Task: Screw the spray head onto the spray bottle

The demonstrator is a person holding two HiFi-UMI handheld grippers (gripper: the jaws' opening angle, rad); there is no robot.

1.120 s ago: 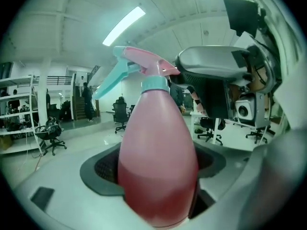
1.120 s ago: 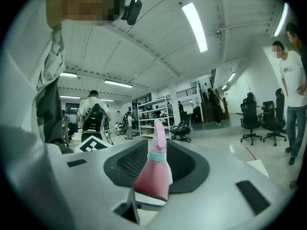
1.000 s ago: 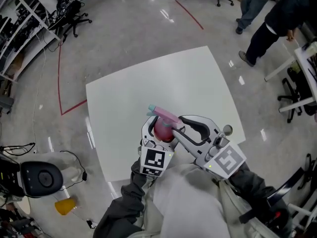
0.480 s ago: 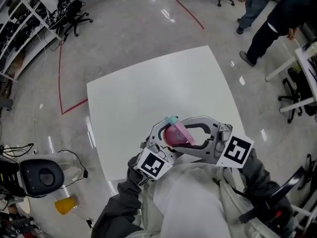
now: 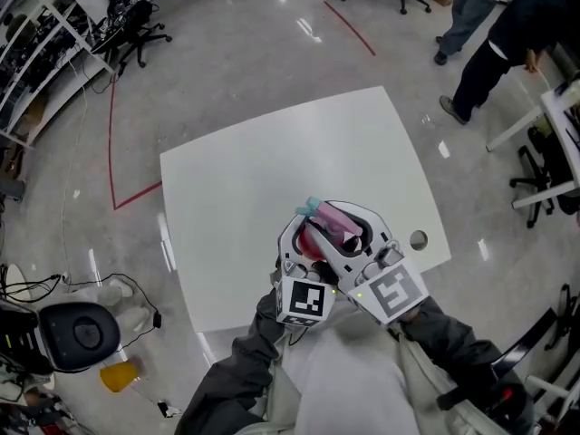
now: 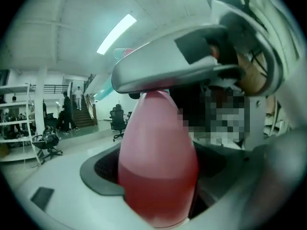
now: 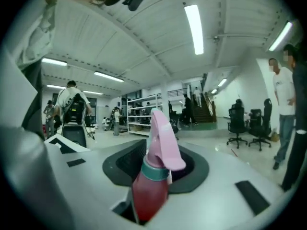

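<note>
A red spray bottle [image 5: 313, 240] with a pink spray head [image 5: 342, 221] and a teal nozzle [image 5: 310, 207] is held over the table's near edge. My left gripper [image 5: 306, 245] is shut on the bottle's wide body [image 6: 158, 162], which fills the space between its fingers. My right gripper [image 5: 350, 229] reaches in from the right. Its jaws have just been closing, and they now sit on the spray head [image 7: 162, 143] at the teal collar [image 7: 154, 171] above the red neck [image 7: 147, 195]. One right finger [image 6: 168, 71] crosses over the bottle's top in the left gripper view.
The white table [image 5: 254, 170] has a round hole [image 5: 418, 239] near its right corner. Two people [image 5: 507, 25] stand at the far right, and office chairs [image 5: 136, 34] are at the back. A yellow cup [image 5: 120, 376] and a dark device [image 5: 77, 329] sit on the floor at the left.
Half a second ago the right gripper lay swung out to the right; it has now turned back beside the left gripper. The bottle and its head sit slightly further right than a second ago.
</note>
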